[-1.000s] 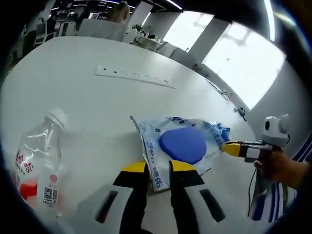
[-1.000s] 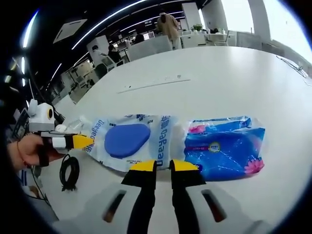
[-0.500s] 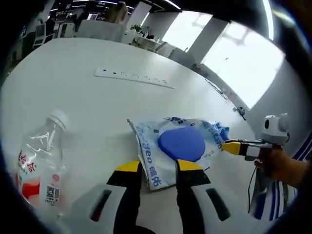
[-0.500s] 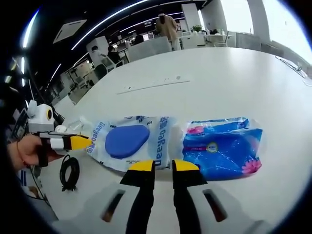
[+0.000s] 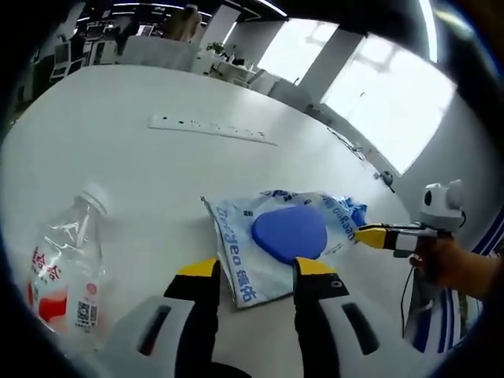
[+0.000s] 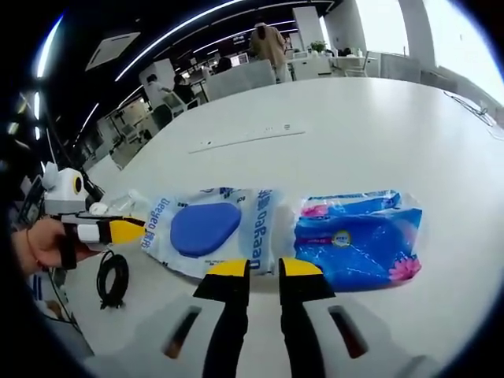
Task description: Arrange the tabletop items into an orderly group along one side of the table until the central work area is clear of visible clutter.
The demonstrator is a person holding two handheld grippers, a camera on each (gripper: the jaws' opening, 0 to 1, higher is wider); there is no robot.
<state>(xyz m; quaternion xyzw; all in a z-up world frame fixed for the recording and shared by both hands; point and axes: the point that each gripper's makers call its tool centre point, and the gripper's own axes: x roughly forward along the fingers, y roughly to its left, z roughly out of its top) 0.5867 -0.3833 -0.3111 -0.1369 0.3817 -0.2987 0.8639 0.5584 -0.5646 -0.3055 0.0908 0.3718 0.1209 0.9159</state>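
Sideways, wipes pack [image 6: 206, 230] abuts tissue pack [image 6: 358, 236].

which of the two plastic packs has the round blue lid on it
The pale, mostly clear pack, lying between the two grippers and left of the solid blue flowered pack in the right gripper view. The flowered one has no lid.

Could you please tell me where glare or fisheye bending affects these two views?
Left gripper view: the bright windows blow out to white, and the long white power strip bows. Right gripper view: ceiling light strips curve, and the white table looks domed.
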